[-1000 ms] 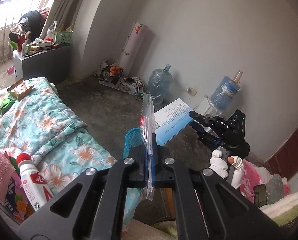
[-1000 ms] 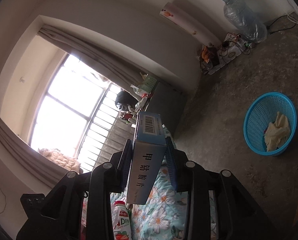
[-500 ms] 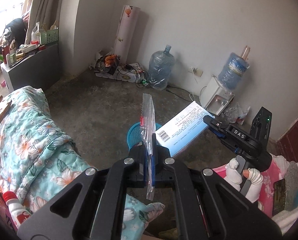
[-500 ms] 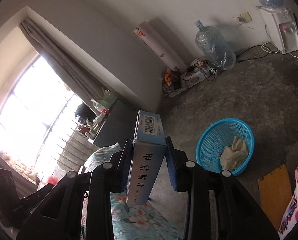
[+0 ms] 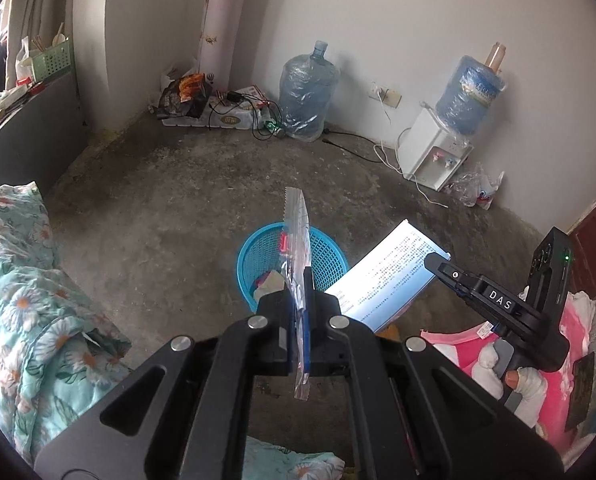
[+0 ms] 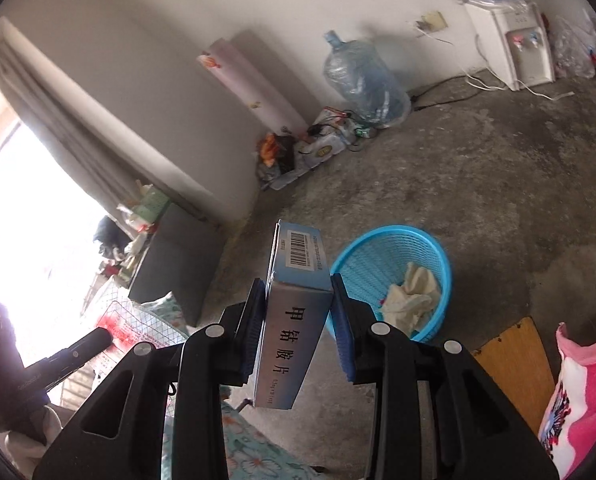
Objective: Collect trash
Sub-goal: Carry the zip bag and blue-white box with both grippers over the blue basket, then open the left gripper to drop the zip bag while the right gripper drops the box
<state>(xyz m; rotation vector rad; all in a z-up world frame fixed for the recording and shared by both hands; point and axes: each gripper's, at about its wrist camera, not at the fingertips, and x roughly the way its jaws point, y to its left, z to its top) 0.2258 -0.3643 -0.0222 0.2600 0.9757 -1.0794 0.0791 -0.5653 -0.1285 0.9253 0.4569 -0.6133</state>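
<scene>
A: What does the left gripper [image 5: 298, 320] have?

B: Its jaws are pressed together on a thin clear plastic wrapper [image 5: 298, 240] with a serrated top edge. The wrapper stands edge-on, sticking up past the fingertips, with a short tail hanging below them.

A: And the right gripper [image 6: 298, 312]?

B: It clamps a blue and white medicine box [image 6: 294, 320] by its two broad sides. The box stands upright between the blue pads, barcode end up, with black Chinese print down the narrow face.

A: Where is the bin?

B: A blue mesh basket [image 5: 325, 256] stands on the bare concrete floor [image 5: 170, 208]. In the left wrist view the wrapper lines up in front of its rim; whether it sits right over the opening I cannot tell. In the right wrist view the basket [image 6: 417, 248] is just to the right of the box, lower down, with crumpled pale paper [image 6: 409, 296] inside.

A: Are the two grippers near each other?

B: Yes. The left view shows the right gripper [image 5: 445, 268] coming in from the right edge with the box [image 5: 385, 276] angled toward the basket.

A: What lies around?

B: A floral quilt [image 5: 22, 300] at the left edge, a pink cloth [image 5: 537, 360] at the right. Against the far wall stand a large water jug [image 5: 307, 88], a white dispenser [image 5: 437, 152] with a bottle on top, and a roll of patterned paper [image 5: 222, 16] in the corner. A small wooden board [image 6: 513, 360] lies on the floor beside the basket.
</scene>
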